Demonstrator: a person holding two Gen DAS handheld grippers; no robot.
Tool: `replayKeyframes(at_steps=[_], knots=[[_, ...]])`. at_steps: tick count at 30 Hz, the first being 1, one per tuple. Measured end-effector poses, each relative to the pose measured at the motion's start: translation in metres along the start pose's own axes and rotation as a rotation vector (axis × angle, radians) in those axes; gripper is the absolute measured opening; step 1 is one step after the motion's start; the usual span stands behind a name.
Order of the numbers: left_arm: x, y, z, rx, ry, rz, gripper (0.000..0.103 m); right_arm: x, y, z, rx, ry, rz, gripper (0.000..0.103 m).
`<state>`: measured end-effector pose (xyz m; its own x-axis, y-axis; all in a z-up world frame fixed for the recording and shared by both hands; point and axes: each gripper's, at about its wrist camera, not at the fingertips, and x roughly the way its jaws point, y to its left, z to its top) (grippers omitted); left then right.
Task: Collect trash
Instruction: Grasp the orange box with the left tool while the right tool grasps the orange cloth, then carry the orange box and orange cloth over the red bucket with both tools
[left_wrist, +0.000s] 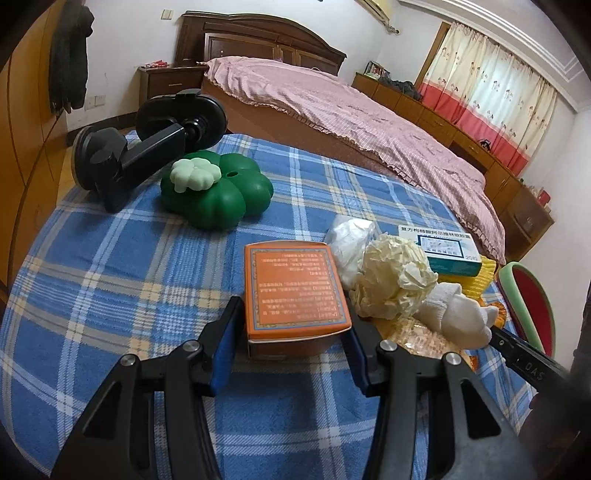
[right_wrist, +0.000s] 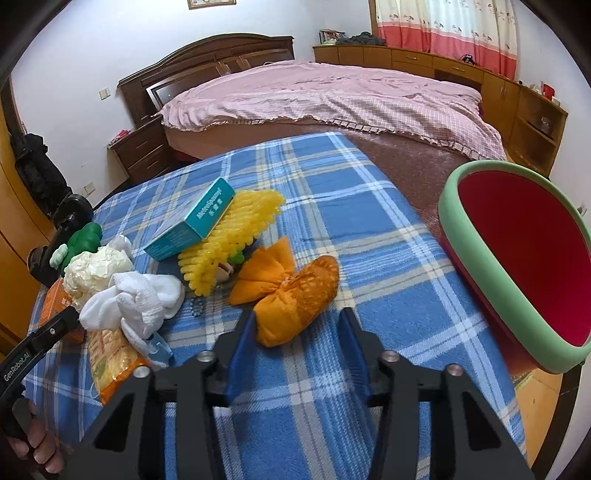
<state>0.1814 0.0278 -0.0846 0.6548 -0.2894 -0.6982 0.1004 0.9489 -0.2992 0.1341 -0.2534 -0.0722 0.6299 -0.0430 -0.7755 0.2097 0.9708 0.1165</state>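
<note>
An orange box (left_wrist: 295, 291) with printed text lies on the blue plaid cloth (left_wrist: 129, 277). My left gripper (left_wrist: 292, 314) is shut on its two long sides. Beside the box lie a crumpled cream paper (left_wrist: 395, 280), a white plastic bag (left_wrist: 349, 240) and a rolled white cloth (left_wrist: 458, 317). In the right wrist view an orange mesh bundle (right_wrist: 295, 291) lies between the fingers of my right gripper (right_wrist: 297, 314). Its near end touches the left finger, while a strip of cloth shows before the right one. The red bin with a green rim (right_wrist: 480, 266) stands at the right.
A teal medicine box (right_wrist: 192, 221) rests on a yellow foam net (right_wrist: 236, 236), and a snack wrapper (right_wrist: 110, 358) lies at the near left. A green clover-shaped object (left_wrist: 218, 195) and a black suction mount (left_wrist: 147, 147) sit at the far left. A pink-covered bed (right_wrist: 332, 96) stands behind.
</note>
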Motion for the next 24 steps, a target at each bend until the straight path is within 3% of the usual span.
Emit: replayKeyframes(at_steps=[2, 8, 24], knots=[[0.000, 0.001, -0.001, -0.002, -0.002, -0.001, 0.052, 0.000, 0.002, -0.001, -0.001, 0.001, 0.013, 0.033], [-0.005, -0.003, -0.003, 0.013, -0.013, 0.013, 0.051, -0.003, 0.000, -0.004, 0.019, 0.001, 0.048, 0.022], [-0.053, -0.036, -0.001, 0.061, -0.097, -0.005, 0.051, -0.052, -0.035, -0.014, 0.080, -0.091, 0.092, 0.019]])
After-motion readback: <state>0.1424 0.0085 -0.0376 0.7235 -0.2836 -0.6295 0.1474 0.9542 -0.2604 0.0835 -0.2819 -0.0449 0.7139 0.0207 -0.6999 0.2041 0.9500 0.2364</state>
